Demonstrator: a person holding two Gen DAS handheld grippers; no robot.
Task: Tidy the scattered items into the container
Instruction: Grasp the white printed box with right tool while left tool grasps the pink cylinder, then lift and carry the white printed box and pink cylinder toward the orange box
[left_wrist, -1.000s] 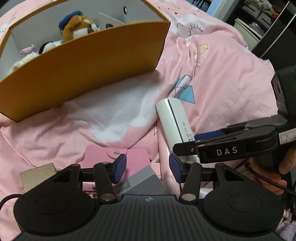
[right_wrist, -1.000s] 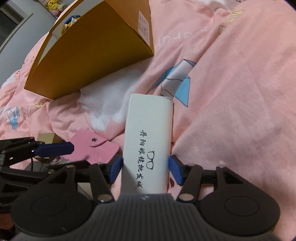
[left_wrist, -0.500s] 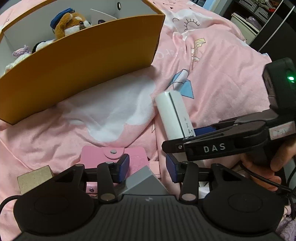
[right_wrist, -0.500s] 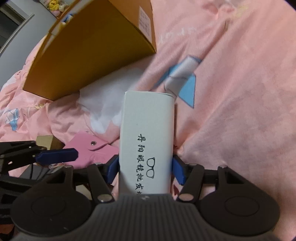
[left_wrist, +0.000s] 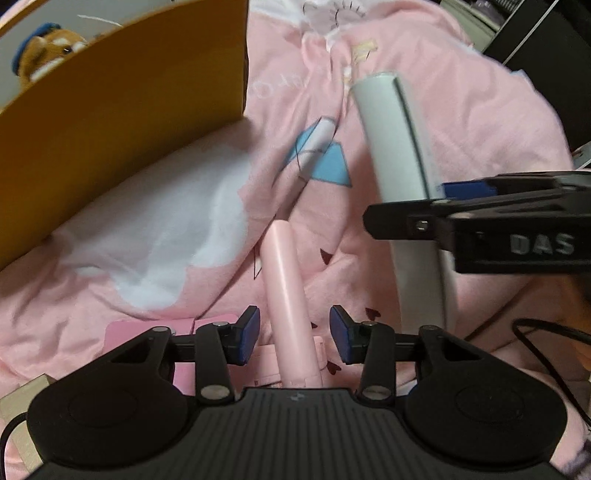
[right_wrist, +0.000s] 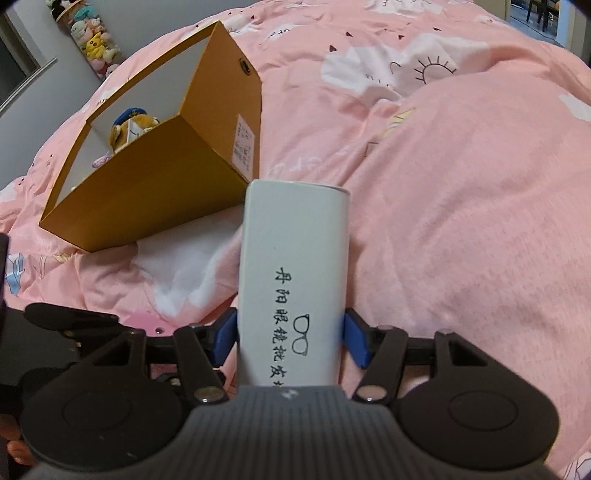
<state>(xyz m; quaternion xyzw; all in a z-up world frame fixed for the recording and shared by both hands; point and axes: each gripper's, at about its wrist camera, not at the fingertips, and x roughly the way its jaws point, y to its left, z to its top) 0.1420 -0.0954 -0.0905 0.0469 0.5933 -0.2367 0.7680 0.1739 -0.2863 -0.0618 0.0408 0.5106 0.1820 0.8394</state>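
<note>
On the pink bed (right_wrist: 461, 221), we had the right gripper (right_wrist: 291, 338) clamped on a white glasses case (right_wrist: 293, 266), near the yellow box (right_wrist: 155, 177). Our left gripper (left_wrist: 293, 332) was closing around a pink tube (left_wrist: 286, 295), pads (left_wrist: 249, 332) not yet touching it.

A bed is covered by a pink printed quilt (right_wrist: 461, 221). An open mustard-yellow cardboard box (right_wrist: 159, 199) and a flat pink snap-button pouch (left_wrist: 147, 328) are seen lying on it.
</note>
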